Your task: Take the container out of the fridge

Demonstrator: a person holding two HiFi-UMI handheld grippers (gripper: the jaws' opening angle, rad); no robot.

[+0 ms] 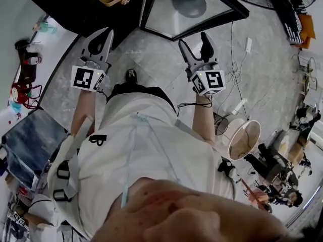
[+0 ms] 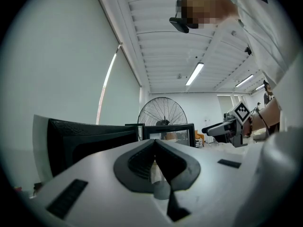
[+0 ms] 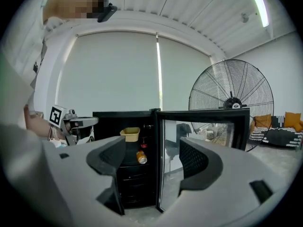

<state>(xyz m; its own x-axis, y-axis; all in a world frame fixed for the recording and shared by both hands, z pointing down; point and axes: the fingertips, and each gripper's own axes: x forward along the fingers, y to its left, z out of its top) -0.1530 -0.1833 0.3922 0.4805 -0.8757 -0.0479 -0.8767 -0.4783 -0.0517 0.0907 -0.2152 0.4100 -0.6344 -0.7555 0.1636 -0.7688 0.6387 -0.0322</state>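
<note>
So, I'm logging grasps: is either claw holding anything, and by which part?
Nothing is held. The left claw is shut on nothing, the right claw is open and empty, and the container sits in the fridge.

Fridge door [image 3: 203, 157]: glossy glass, matt black frame. Container [image 3: 130, 134]: smooth yellow plastic. Right gripper [image 3: 151, 151]: matt grey plastic body, ribbed black pads [image 3: 191, 159].

Fridge [image 3: 135, 186] standing open, glass door [image 3: 168, 167] swung out on its right, yellow container [image 3: 130, 135] on the upper shelf with open room in front, can [image 3: 140, 157] just below, bare floor [image 1: 156, 59] before the opening.
</note>
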